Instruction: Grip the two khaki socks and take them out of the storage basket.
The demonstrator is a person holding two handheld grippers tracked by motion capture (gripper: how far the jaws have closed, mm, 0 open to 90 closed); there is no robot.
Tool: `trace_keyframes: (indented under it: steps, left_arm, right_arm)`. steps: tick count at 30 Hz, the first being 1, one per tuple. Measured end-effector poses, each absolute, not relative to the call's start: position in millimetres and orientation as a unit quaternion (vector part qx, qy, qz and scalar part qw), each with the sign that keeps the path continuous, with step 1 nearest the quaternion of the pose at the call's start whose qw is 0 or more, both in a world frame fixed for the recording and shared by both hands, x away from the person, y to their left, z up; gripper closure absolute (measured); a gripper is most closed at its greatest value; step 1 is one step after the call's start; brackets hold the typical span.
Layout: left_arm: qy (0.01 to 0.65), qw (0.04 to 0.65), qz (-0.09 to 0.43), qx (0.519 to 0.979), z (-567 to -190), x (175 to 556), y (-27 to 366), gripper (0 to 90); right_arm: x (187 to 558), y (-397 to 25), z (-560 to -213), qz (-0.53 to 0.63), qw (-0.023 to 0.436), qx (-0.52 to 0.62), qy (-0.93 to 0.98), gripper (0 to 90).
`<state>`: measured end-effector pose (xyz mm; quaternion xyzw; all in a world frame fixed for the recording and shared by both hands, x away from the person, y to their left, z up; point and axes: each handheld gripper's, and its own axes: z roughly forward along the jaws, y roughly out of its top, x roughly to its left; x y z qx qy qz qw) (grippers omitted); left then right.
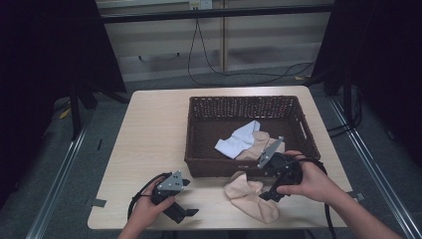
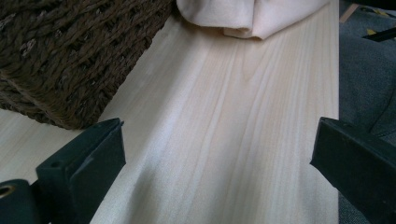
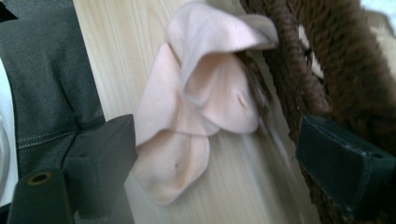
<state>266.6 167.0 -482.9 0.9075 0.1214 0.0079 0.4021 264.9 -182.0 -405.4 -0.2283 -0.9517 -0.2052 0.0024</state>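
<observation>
Peach-pink sock [image 1: 250, 195], soft and crumpled, folded over itself, lying on the table [image 1: 149, 129] against the front wall of the wicker basket [image 1: 199, 167]. Right gripper [image 1: 274, 195], jaws apart, empty, just beside it; left gripper [image 1: 184, 212], jaws apart, empty. Basket holds a white sock [image 1: 239, 139] and a beige sock [image 1: 256, 147].

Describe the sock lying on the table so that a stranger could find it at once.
Start at the brown wicker basket on the wooden table. Before its near wall, outside it, lies a peach sock, just under the right gripper. The white sock and another peach one lie inside the basket.
</observation>
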Motion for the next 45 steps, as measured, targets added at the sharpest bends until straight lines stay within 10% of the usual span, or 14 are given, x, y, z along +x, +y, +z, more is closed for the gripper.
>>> trace_keyframes:
  steps: [45]
  left_arm:
    - [0.119, 0.401, 0.008, 0.908, -481.8, 266.1, 166.6, 2.4]
  right_arm:
    - [229.5, -252.6, -450.4, -0.277, -0.017, -0.287, -0.917, 6.5]
